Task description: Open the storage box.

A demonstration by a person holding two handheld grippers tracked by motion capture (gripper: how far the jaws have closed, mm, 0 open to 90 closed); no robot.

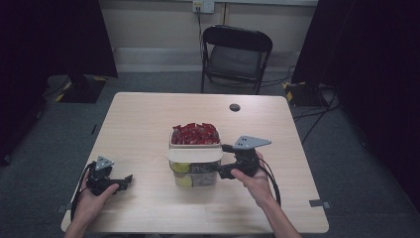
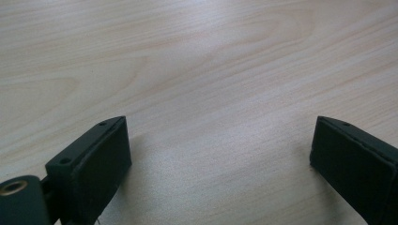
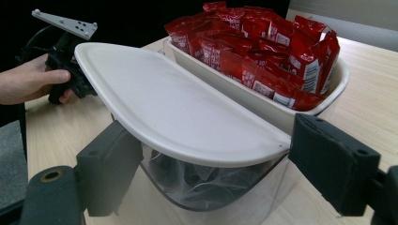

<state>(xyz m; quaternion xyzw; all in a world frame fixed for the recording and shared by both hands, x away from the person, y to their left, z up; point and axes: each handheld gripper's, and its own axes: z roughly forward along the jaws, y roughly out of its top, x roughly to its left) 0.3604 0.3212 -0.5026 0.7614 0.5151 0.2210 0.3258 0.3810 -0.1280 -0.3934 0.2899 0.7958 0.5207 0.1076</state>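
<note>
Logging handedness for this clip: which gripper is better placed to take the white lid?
Right. The right gripper has its fingers open either side of the lid; the left gripper sits apart over bare table.

A pale wooden bench (image 1: 148, 119) carries a clear container (image 1: 195, 171) at its centre, its top tray (image 1: 195, 144) heaped with red packets (image 1: 195, 133). The right claw (image 1: 226, 161) sits against the container's right side. The left claw (image 1: 126, 181) rests near the bench's near-left corner. A black folding chair (image 1: 236, 57) stands beyond the far edge.
</note>
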